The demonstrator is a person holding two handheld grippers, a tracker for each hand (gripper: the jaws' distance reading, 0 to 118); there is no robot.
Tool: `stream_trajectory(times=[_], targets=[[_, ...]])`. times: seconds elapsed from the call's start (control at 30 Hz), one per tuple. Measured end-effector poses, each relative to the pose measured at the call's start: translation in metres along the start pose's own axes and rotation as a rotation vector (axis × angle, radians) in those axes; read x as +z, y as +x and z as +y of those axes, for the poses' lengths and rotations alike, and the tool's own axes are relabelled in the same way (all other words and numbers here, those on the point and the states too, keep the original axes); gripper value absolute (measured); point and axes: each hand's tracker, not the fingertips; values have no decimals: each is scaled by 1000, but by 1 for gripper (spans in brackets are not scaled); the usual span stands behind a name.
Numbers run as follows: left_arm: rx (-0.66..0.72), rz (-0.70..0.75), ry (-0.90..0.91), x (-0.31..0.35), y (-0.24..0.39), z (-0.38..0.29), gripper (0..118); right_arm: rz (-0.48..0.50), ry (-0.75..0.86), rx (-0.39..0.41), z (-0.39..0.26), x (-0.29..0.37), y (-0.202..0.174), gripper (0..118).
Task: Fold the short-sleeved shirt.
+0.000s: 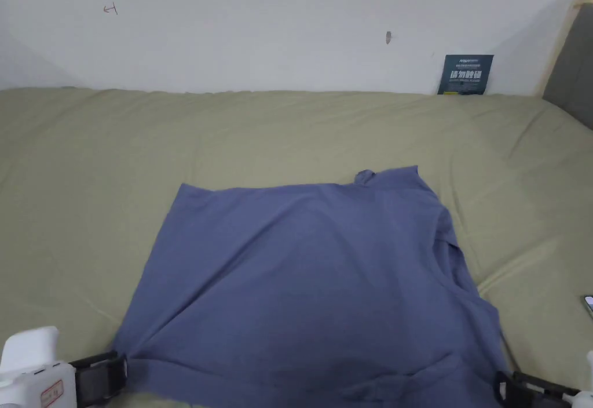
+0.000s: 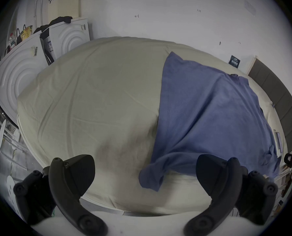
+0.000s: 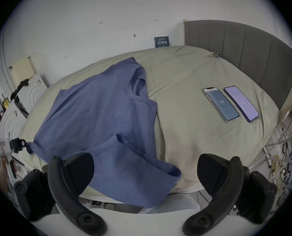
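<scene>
Olive bed (image 1: 116, 154), white wall at 12. Shirt (image 1: 313, 276) spread flat at centre, near edge at 6. Your left tongs (image 2: 145, 176) and right tongs (image 3: 146, 175): both wide open, empty. Two phones (image 3: 220, 103) at 3; bare sheet toward 9.

Both grippers (image 2: 145, 176) (image 3: 145, 175) wide-jawed, low

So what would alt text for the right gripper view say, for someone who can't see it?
A blue short-sleeved shirt lies spread on a green bed sheet, its near edge hanging off the bed between the open jaws of the right hand-held gripper. Two phones lie to its right.
</scene>
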Motion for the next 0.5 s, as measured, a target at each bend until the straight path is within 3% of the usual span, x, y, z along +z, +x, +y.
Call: stream_trajectory(times=[0.1,0.17,0.2,0.23,0.27,0.3,0.5], targets=[[-16,-11,29,19,7,-2,114,11,23,-5,-1,7,1,118],[-28,-15,44,30,10,-3,99,32,30,-5,-5,12,2,117],[-32,-15,57,34,11,-6,62,49,51,-8,-8,16,2,100],[-38,-10,60,34,12,-9,15,46,71,-6,-10,19,0,62],[-22,3,79,36,13,-12,0,27,68,0,-14,18,-1,9],[-27,3,61,35,8,-15,0,26,113,12,-20,20,-2,0],[44,13,5,33,-10,-32,0,42,63,38,-25,28,-35,0]])
